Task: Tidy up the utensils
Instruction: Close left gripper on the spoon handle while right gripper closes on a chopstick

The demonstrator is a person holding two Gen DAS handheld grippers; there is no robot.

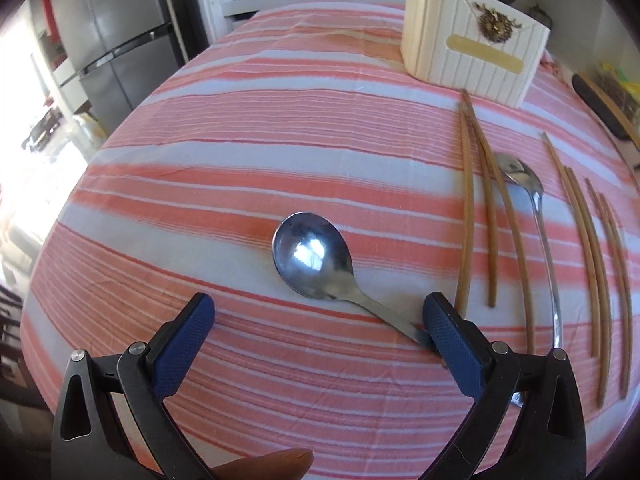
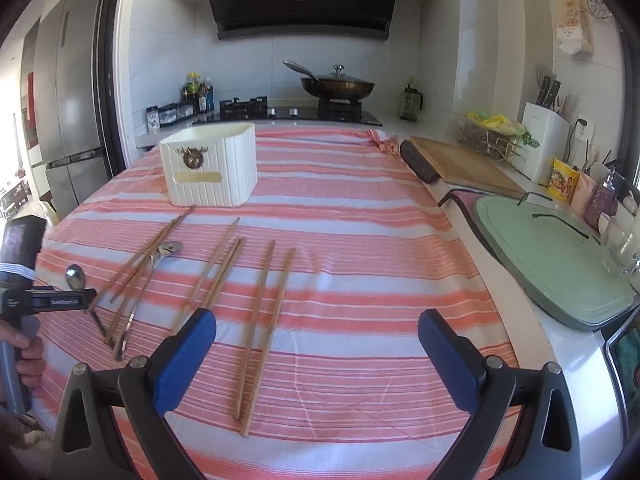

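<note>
**Both grippers spread above the striped cloth, utensils laid out before the holder**

Blue-padded fingers of the left gripper (image 1: 319, 312) are seen nearest the lens, spread wide with nothing clamped between them. Its right-side pad (image 1: 452, 340) stands right at the handle of the round spoon (image 1: 314, 258), whose bowl lies face up on the cloth, just ahead of the gap between the jaws; whether pad and handle touch cannot be told. A fingertip (image 1: 276, 466) is glimpsed at the bottom edge of the left wrist view.

The table is covered by a pink-and-white striped tablecloth (image 2: 360, 240). Toward its far left part a cream ribbed utensil holder (image 2: 210, 166) is set upright, an ornament fixed on its front. Near the cloth's left edge, between the holder and the near side, wooden chopsticks (image 2: 262, 320) are laid out in loose pairs, all running roughly front to back. Among the leftmost sticks a long-handled spoon (image 1: 538, 216) is laid, bowl toward the holder.

The right gripper (image 2: 316, 338) is held wide apart and empty over the near middle of the cloth, with one chopstick pair just inside its left pad. Beyond the cloth's right edge a green cutting board (image 2: 556, 264) is seen.
</note>
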